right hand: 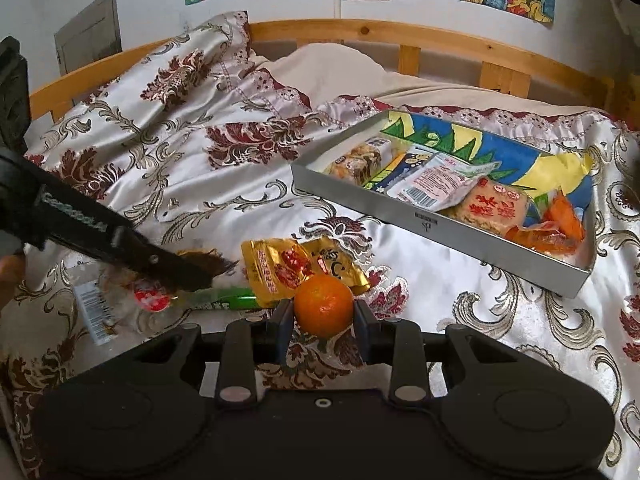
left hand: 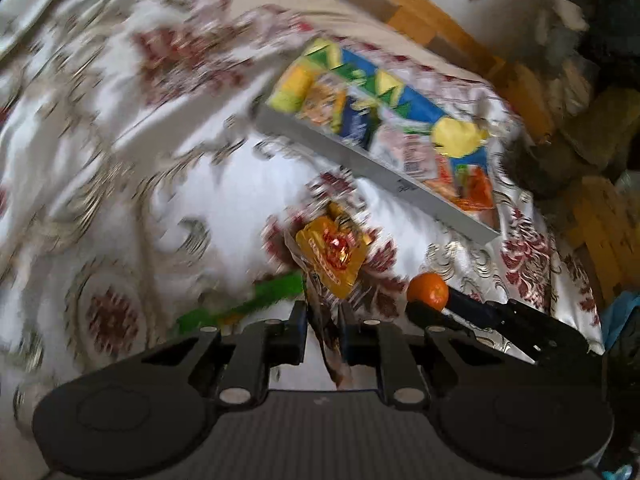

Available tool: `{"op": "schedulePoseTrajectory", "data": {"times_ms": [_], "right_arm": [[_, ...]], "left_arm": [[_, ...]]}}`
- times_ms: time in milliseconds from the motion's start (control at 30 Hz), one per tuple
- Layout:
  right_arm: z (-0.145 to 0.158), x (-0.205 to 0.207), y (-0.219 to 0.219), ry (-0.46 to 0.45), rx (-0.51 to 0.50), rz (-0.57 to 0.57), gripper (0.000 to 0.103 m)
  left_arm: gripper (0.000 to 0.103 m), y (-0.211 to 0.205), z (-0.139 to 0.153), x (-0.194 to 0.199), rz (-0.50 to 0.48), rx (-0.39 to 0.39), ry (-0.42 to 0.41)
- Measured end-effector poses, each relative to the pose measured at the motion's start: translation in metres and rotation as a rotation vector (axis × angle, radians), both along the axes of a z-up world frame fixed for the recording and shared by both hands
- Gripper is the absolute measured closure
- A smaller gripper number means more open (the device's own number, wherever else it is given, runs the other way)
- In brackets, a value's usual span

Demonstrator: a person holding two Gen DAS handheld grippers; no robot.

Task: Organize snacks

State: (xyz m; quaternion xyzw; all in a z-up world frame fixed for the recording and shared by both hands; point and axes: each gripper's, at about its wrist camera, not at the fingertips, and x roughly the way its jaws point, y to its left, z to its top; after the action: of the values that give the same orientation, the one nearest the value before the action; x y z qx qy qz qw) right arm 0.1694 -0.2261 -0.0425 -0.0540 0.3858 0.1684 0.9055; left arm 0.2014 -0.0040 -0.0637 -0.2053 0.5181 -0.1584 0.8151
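Note:
My right gripper [right hand: 323,314] is shut on a small orange mandarin [right hand: 324,306], just above the bedspread; it also shows in the left wrist view [left hand: 427,290]. My left gripper [left hand: 323,320] is shut on the edge of a brownish snack wrapper [left hand: 326,328], low over the bed. A gold snack packet [right hand: 296,270] lies just beyond both grippers, seen too in the blurred left wrist view [left hand: 331,255]. A green packet [right hand: 224,298] lies beside it. The grey tray [right hand: 432,222] holds several snack packs, to the right and farther back.
A red-and-clear wrapper with a barcode [right hand: 116,304] lies at the left on the patterned bedspread [right hand: 180,152]. The wooden bed frame [right hand: 408,40] runs behind, with drawings on the wall above.

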Motion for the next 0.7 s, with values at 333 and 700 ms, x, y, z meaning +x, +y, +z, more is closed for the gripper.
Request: {"op": "schedulePoseTrajectory", "data": {"times_ms": [333,700], "right_arm": [[0.007,-0.005,0.002,-0.045,0.023,0.007,0.069],[0.025,0.009,-0.01,-0.209,0.05,-0.083,0.069]], "left_arm": [[0.086,0.016,0.024,-0.018,0.071,-0.057,-0.109],[0.086,-0.012,0.066,0.027,0.124,-0.015,-0.323]]}}
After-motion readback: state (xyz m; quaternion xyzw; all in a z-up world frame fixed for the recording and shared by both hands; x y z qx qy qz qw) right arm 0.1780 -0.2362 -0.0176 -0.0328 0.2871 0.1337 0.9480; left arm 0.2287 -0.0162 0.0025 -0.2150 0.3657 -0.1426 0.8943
